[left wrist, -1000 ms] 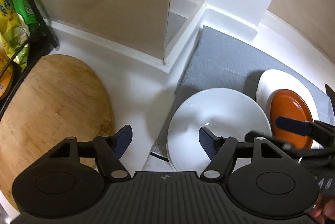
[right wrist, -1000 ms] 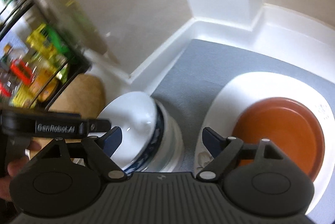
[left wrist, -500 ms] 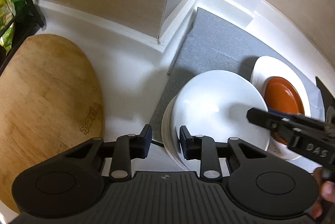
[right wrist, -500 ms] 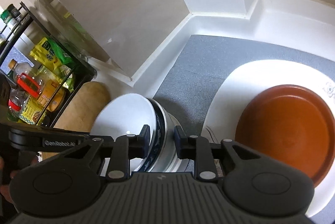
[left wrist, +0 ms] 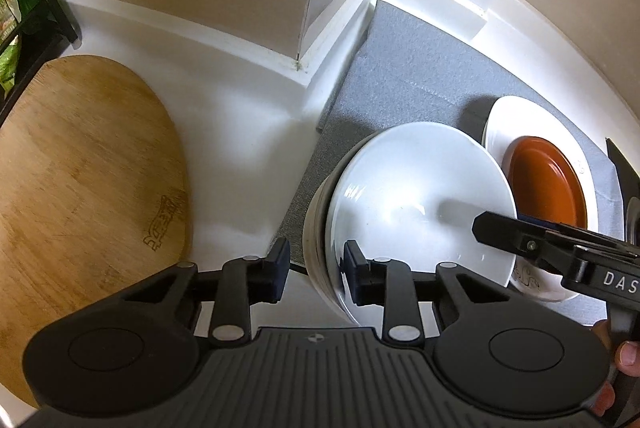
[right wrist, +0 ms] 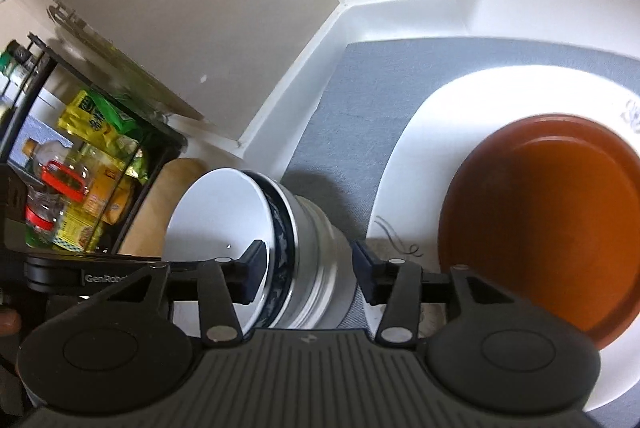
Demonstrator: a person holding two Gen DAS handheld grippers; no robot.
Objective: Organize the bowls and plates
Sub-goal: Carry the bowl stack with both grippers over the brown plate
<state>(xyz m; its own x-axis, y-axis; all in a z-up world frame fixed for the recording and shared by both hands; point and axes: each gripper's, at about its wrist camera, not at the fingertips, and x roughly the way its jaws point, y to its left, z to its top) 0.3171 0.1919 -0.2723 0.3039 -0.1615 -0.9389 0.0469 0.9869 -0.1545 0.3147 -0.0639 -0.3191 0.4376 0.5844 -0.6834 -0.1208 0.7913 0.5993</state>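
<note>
Two grippers are flanking the stacked bowls (left wrist: 416, 204) on the grey mat (left wrist: 420, 68): my left gripper (left wrist: 314, 270) and right gripper (right wrist: 308, 274) are both straddling opposite rims, fingers apart, unclamped. Lifting, I judge, calls for closing first.

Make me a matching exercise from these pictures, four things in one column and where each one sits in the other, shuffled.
Things:
1. brown plate
2. top white bowl
3. wooden board
4. grey mat

Places:
A. on the white counter, left of the mat
B. under the dishes
C. on the large white plate
D. on the bowl stack

Pairs: 1-C, 2-D, 3-A, 4-B
</note>
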